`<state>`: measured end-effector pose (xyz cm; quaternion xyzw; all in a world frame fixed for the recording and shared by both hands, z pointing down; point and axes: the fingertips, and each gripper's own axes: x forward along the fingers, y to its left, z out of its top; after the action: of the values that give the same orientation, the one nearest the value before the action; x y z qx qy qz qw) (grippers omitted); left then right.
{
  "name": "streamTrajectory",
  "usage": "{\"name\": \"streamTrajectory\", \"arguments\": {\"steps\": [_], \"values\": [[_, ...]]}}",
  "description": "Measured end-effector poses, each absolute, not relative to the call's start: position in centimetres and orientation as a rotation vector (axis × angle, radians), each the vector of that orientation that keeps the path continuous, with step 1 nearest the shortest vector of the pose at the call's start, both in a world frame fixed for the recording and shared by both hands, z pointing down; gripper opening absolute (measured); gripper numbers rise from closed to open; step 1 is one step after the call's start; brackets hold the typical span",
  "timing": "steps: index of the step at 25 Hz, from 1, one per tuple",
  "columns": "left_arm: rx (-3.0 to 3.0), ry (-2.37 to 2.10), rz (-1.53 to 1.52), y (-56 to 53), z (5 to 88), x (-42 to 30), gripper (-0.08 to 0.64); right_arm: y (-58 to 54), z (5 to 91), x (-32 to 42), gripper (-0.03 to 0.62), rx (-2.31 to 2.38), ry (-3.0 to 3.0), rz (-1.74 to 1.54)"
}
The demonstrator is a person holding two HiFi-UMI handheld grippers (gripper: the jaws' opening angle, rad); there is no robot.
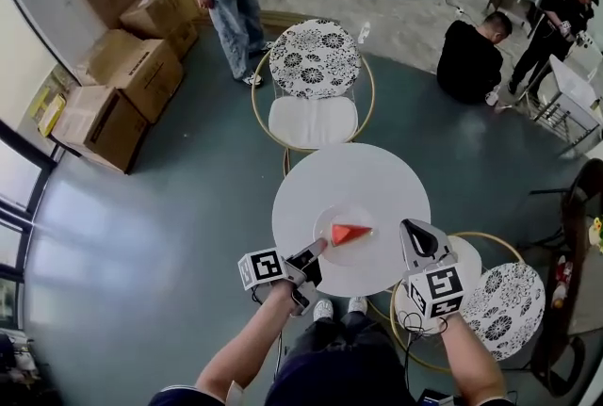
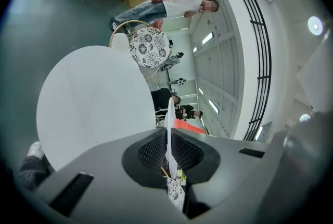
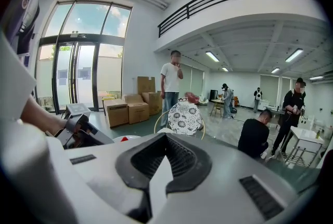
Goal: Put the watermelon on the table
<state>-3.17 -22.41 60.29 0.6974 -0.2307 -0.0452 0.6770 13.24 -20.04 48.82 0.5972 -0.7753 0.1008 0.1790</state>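
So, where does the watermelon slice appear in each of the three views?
Head view: the watermelon slice lies below centre, on a clear plate on the white table.
Left gripper view: the slice shows as a red strip just right of the plate's edge.
Right gripper view: only its small red tip, low and left of centre.
Shared landmark: the flower-patterned chair back, beyond the table.

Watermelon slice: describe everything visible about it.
The watermelon slice is a small red wedge, its tip pointing to the person's right, lying flat on a pale round plate above the near part of the white round table. No rind shows clearly. Only the plate touches it; the left gripper is shut on the plate's rim beside it, not on the fruit. The left gripper view shows only a red sliver past the plate's edge.
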Motion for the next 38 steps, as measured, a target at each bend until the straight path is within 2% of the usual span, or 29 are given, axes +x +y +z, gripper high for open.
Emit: {"name": "streamTrajectory", "arguments": {"steps": [19,38], "values": [[1.49,-0.607,-0.059,-28.2,71.5,1.4,0.017,-20.6,57.6,16.0,0.005,1.696,-2.099,0.585],[1.478,-0.631,-0.013,-30.2,74.7,3.5,0.017,-23.0,58.3,18.5,0.005,1.74,-2.063,0.581]]}}
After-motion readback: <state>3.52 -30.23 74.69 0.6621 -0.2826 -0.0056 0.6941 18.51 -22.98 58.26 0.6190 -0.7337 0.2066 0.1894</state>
